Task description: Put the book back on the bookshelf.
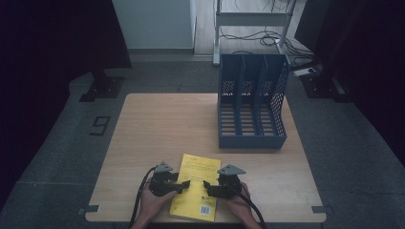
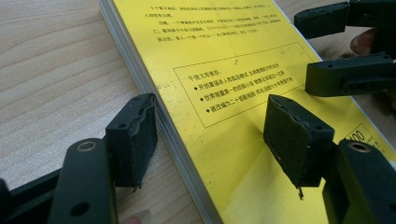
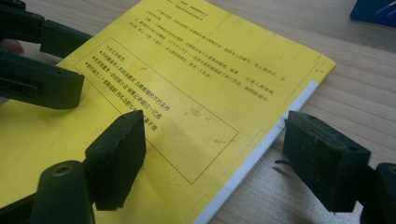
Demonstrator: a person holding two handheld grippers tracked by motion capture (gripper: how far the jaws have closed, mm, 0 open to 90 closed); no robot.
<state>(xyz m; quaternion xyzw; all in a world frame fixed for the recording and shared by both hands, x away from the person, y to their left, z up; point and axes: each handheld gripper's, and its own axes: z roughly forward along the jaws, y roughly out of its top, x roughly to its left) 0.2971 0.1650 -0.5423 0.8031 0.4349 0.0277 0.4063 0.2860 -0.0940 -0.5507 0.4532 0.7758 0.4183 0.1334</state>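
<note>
On the wooden tabletop (image 1: 153, 129), my left claw (image 1: 184, 185) and right claw (image 1: 206, 185) gape wide, straddling opposite edges of the flat yellow paperback book (image 1: 196, 191).

You've got a blue file rack (image 1: 251, 102) standing upright on the far right part of the light wood tabletop (image 1: 157, 129), three slots, perforated side walls, open front facing you. On the grey floor left of the tabletop there's a black marker shaped like a 9 (image 1: 100, 125). Behind the rack: a white metal frame (image 1: 251, 19) with loose cables (image 1: 267, 38) on the floor.
</note>
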